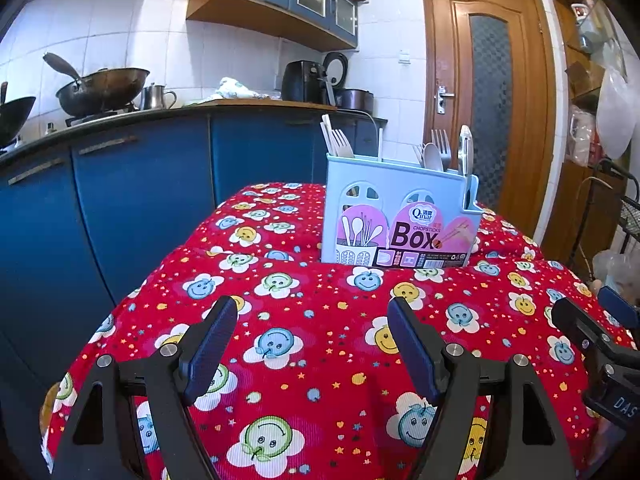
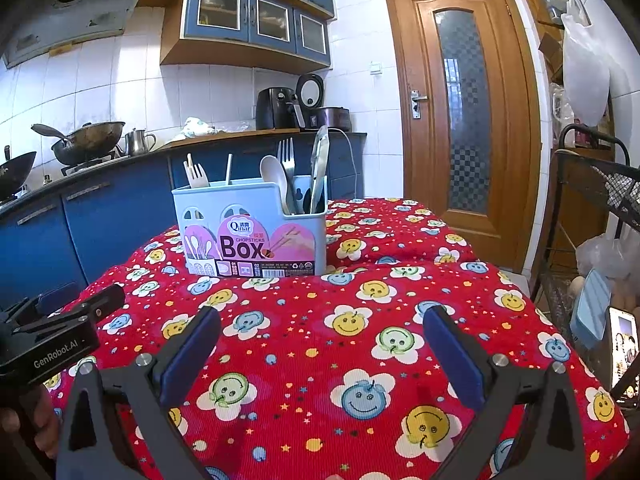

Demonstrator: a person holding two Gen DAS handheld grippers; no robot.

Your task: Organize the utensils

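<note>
A pale blue utensil box labelled "Chopsticks Box" stands on the red smiley-flower cloth. It also shows in the right wrist view. It holds chopsticks and a pale fork in its left part, and a spoon, a metal fork and tongs in its right part. My left gripper is open and empty, hovering over the cloth in front of the box. My right gripper is open and empty, also short of the box. Each gripper shows at the edge of the other's view.
Blue kitchen cabinets with a wok and a kettle on the counter stand behind and left of the table. A wooden door is at the right. A wire rack, bags and a phone crowd the right side.
</note>
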